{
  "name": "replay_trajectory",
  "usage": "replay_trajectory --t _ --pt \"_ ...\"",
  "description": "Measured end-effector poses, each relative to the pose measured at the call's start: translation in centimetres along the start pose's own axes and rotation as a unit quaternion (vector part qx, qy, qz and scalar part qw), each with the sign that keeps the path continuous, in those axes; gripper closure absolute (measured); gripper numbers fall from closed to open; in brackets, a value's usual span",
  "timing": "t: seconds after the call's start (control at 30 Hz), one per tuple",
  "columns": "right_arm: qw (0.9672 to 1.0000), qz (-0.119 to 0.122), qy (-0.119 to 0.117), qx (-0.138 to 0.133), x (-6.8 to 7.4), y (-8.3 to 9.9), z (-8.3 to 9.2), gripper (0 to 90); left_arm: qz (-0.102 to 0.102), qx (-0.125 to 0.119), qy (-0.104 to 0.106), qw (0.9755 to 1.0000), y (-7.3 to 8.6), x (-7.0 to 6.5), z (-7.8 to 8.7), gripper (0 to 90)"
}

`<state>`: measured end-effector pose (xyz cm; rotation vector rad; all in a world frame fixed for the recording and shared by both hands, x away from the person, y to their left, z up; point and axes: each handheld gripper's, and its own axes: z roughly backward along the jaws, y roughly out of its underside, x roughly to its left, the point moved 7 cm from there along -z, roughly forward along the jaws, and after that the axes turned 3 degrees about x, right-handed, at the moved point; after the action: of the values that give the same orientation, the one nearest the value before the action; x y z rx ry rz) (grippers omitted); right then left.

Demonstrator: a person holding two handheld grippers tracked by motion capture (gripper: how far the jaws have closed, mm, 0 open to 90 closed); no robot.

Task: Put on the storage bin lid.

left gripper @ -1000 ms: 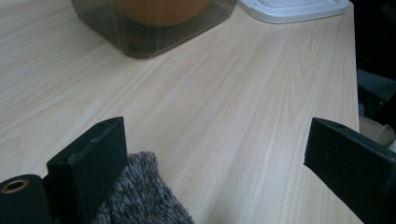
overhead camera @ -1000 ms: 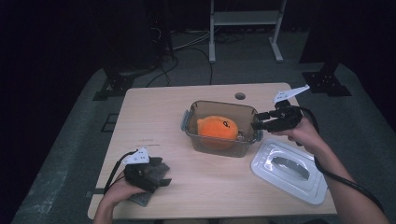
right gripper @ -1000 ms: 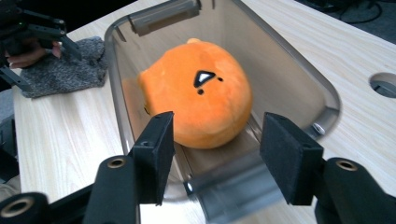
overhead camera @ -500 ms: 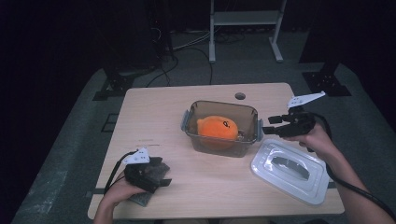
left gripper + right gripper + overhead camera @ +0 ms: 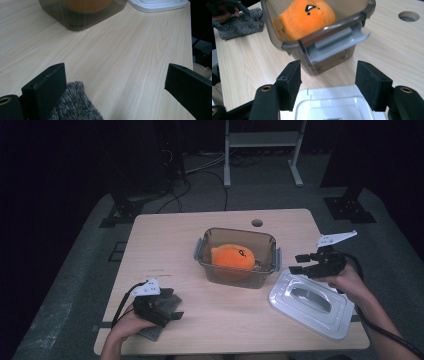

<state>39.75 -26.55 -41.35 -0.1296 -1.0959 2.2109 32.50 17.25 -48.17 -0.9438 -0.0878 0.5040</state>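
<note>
An orange plush toy [image 5: 232, 257] lies inside a clear grey-tinted container [image 5: 235, 231] at the table's middle. Its white lid [image 5: 310, 302] rests flat to the right. My right gripper [image 5: 300, 263] hovers over the lid's edge nearest the container, pointing at the container's side latch [image 5: 337, 45]. Its jaws have just been opening and stand open with nothing between them. In the right gripper view the lid [image 5: 329, 105] sits just below the right gripper [image 5: 328, 82]. My left gripper [image 5: 172, 312] rests open on a grey knitted cloth [image 5: 167, 295] at the front left.
A round cable hole [image 5: 257, 223] sits in the table behind the container. Bare wood lies between the cloth [image 5: 72, 105] and the container [image 5: 75, 15]. The lid reaches close to the table's right front edge.
My right gripper has moved from the container's right rim down and to the right, over the lid, with its jaws wider apart. The left gripper has stayed put.
</note>
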Motion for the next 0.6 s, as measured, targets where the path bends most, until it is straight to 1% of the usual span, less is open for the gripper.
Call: replay_trajectory --t 0.3,0.43,0.6 --pt "0.9999 -0.003 0.001 0.011 0.0 2.3 0.4 35.4 0.000 0.000 -0.001 1.0000 0.0 0.0 0.0 3.1" --pt "0.9999 -0.005 0.001 0.011 0.0 3.2 0.6 35.0 0.001 0.001 0.000 1.0000 0.0 -0.1 0.0 3.0" --pt "0.9999 -0.005 0.003 0.011 -0.1 4.3 0.4 34.0 -0.002 0.005 0.002 1.0000 0.0 -0.1 -0.1 3.0"
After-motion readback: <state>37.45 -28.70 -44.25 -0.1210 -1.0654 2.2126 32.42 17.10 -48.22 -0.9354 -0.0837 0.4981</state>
